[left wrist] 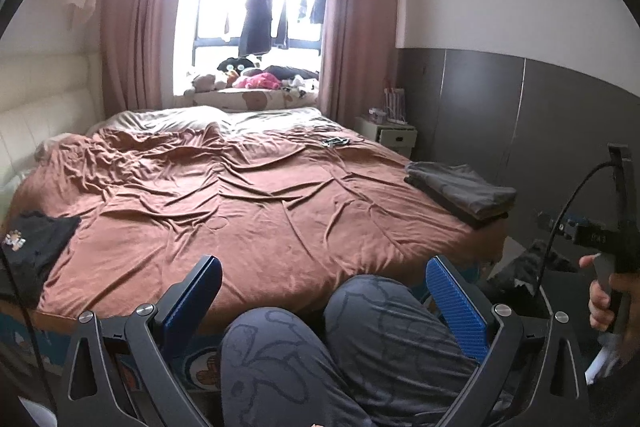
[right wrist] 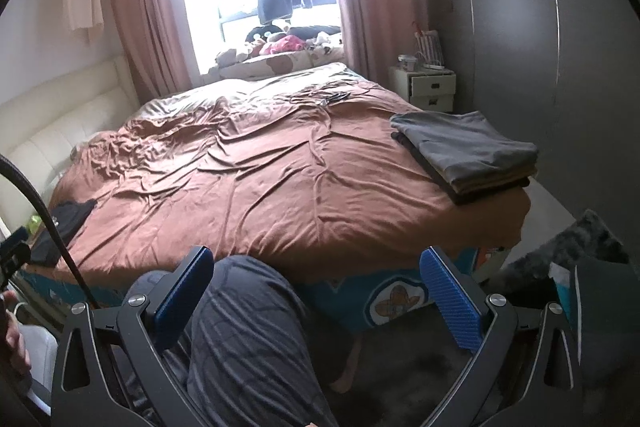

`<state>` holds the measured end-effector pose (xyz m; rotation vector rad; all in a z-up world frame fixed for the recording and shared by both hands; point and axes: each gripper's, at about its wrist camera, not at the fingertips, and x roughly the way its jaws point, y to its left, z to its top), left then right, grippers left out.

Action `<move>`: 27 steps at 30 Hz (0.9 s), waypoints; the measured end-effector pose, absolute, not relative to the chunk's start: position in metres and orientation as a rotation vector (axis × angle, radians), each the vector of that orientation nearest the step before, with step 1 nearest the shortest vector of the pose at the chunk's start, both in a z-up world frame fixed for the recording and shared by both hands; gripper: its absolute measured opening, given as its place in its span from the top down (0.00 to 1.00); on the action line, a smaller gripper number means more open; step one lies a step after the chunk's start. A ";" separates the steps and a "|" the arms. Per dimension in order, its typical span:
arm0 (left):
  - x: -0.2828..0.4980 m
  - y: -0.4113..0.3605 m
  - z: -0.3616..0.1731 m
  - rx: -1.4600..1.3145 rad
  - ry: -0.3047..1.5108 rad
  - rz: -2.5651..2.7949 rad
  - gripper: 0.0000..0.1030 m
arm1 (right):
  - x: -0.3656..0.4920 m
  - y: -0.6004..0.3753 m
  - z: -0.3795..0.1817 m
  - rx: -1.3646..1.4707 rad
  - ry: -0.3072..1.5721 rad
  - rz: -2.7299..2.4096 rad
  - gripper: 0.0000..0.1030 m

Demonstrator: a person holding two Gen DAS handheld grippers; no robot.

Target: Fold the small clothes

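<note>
Both grippers were held low in front of the bed (left wrist: 248,211), over the seated person's knees (left wrist: 360,339) in patterned grey trousers, and pointed level across the brown cover. The left gripper (left wrist: 324,291) had its blue-padded jaws wide apart, holding nothing. The right gripper (right wrist: 316,287) was likewise spread and empty; in the left view the person's right hand (left wrist: 604,299) wrapped its handle, upright, off the bed's right side. A stack of folded clothes (right wrist: 468,155), grey on top, sat at the bed's near right corner. A dark unfolded garment (left wrist: 36,247) with a small printed figure lay at the near left edge.
</note>
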<state>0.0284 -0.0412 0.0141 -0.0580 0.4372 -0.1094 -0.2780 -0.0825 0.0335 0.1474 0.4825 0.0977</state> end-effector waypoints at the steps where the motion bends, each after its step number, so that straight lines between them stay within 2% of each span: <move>1: 0.027 -0.042 0.014 -0.061 0.433 -0.110 0.00 | -0.280 -0.083 0.033 0.149 0.485 0.098 0.00; 27: 0.002 -0.041 0.012 -0.062 0.427 -0.060 0.00 | -0.300 -0.076 0.033 0.100 0.463 0.096 0.00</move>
